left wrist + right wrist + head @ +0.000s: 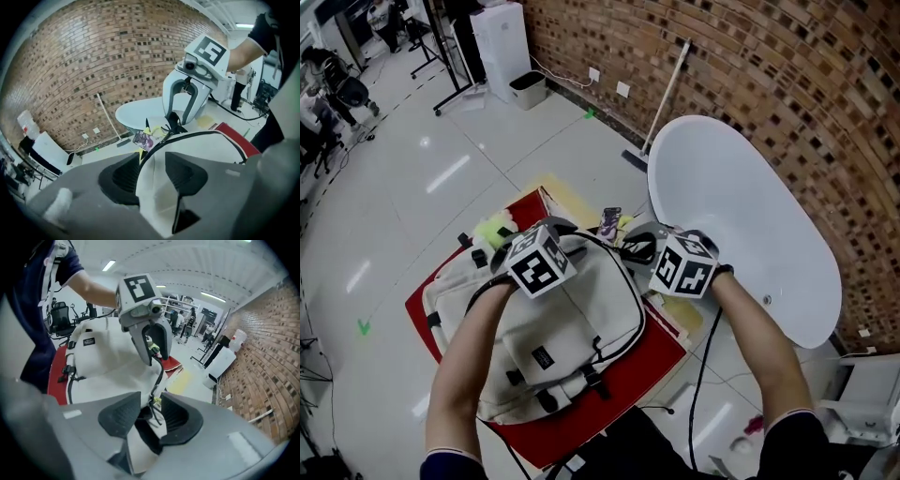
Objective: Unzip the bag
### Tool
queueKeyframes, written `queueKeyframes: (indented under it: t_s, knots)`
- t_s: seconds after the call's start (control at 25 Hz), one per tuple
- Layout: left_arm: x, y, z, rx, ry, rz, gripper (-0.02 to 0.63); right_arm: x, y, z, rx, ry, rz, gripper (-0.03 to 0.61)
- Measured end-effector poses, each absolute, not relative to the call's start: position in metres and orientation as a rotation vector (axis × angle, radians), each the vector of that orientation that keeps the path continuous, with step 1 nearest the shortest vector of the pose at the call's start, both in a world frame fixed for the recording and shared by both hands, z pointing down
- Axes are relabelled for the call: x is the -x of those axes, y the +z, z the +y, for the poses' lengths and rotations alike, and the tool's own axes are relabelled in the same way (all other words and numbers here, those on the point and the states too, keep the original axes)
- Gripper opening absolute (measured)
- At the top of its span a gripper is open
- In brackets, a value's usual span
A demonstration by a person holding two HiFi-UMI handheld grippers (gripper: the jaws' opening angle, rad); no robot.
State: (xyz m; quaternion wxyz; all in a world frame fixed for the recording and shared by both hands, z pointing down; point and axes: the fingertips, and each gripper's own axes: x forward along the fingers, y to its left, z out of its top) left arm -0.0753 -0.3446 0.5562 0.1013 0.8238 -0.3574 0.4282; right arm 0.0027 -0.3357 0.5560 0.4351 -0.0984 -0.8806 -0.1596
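Observation:
A cream backpack (553,328) with black trim lies on a red mat (652,361). My left gripper (546,246) is over its far end; in the left gripper view its jaws (151,171) stand apart astride a ridge of the bag's fabric (154,187), which fills the gap. My right gripper (675,261) is at the bag's far right corner. In the right gripper view its jaws (151,413) are apart, with the black zipper cord (155,401) and a fold of fabric loose between the pads. Each gripper shows in the other's view: right (183,112), left (153,347).
A large white oval tub (741,216) stands right of the mat against a brick wall (787,66). A broom (661,94) leans there. Small colourful items (611,223) and a yellow-green object (495,230) lie by the bag's far end. Grey floor stretches left.

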Motion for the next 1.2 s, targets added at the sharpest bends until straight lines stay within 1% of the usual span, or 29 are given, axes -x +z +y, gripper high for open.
queueKeyframes:
  t_s: [0.12,0.24,0.28,0.36,0.4,0.52,0.72,0.88,1.2]
  knots:
    - [0.066,0.575,-0.357,-2.455,1.362,-0.915,0.186,0.019,0.566,-0.338,0.263,-0.322,-2.213,0.14]
    - [0.06,0.592,-0.361,-2.447,1.447,-0.765,0.187,0.027,0.59,-0.337,0.309,-0.255,-2.159,0.155]
    - [0.059,0.6,-0.36,-2.433,1.485,-0.712,0.187,0.027,0.596,-0.338,0.319,-0.245,-2.137,0.15]
    - [0.06,0.612,-0.358,-2.395,1.546,-0.626,0.184,0.026,0.6,-0.339,0.341,-0.236,-2.101,0.12]
    - [0.06,0.616,-0.356,-2.381,1.554,-0.602,0.164,0.025,0.598,-0.339,0.351,-0.235,-2.088,0.088]
    - [0.061,0.609,-0.351,-2.388,1.484,-0.583,0.115,0.019,0.586,-0.339,0.375,-0.237,-2.057,0.043]
    - [0.071,0.573,-0.344,-2.444,1.36,-0.632,0.08,0.007,0.56,-0.331,0.375,-0.244,-2.043,0.04]
    - [0.08,0.552,-0.333,-2.498,1.237,-0.703,0.074,-0.012,0.554,-0.312,0.33,-0.239,-2.013,0.035]
    - [0.102,0.535,-0.314,-2.489,1.117,-0.827,0.074,-0.055,0.559,-0.261,0.118,-0.125,-1.992,0.026]
